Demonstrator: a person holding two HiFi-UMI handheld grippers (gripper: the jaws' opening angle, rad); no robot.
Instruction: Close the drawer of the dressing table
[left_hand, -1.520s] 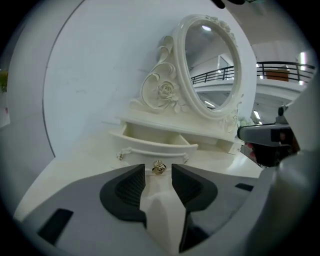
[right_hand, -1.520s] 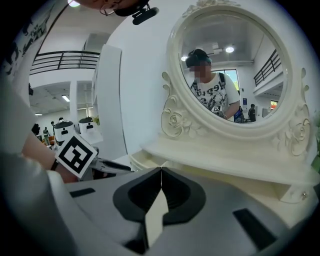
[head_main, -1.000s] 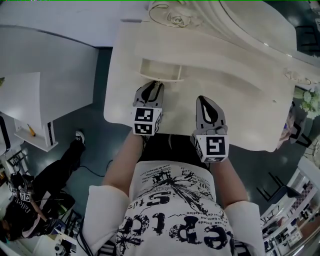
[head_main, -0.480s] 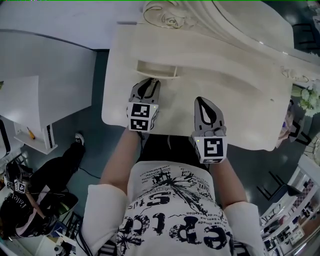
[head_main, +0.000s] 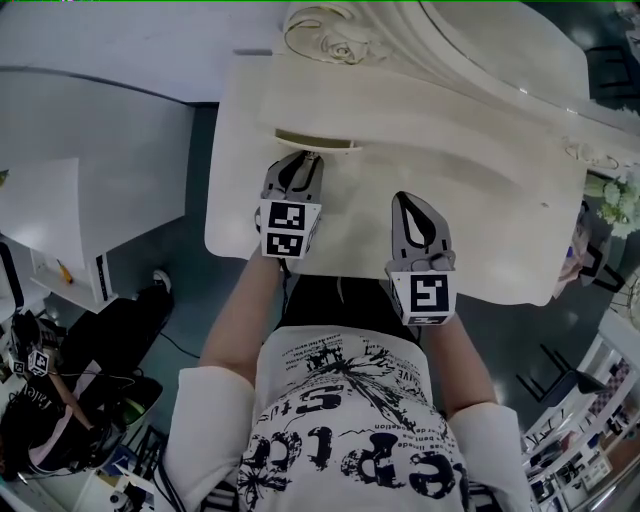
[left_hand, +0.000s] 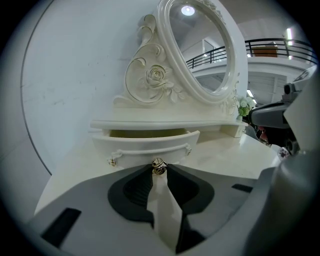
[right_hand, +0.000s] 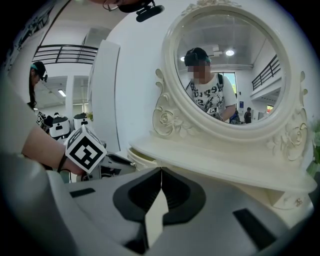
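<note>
Cream tabletop (head_main: 480, 210) fills the head view; the drawer (head_main: 315, 140) stands slightly out, with the left gripper (head_main: 303, 163) at its front, forearm straight, likely to push it in. Left gripper view: the jaws pinch the drawer's gold knob (left_hand: 159, 167). Right gripper view: the right gripper (right_hand: 161, 171), off to the drawer's right, is closed and empty.

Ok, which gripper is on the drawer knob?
The left gripper: its jaws pinch the small gold knob of the part-open drawer. The right gripper is shut on nothing, away from the drawer.

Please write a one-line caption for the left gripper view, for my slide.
Left gripper shut on the gold knob of the partly open drawer below the oval mirror.
</note>
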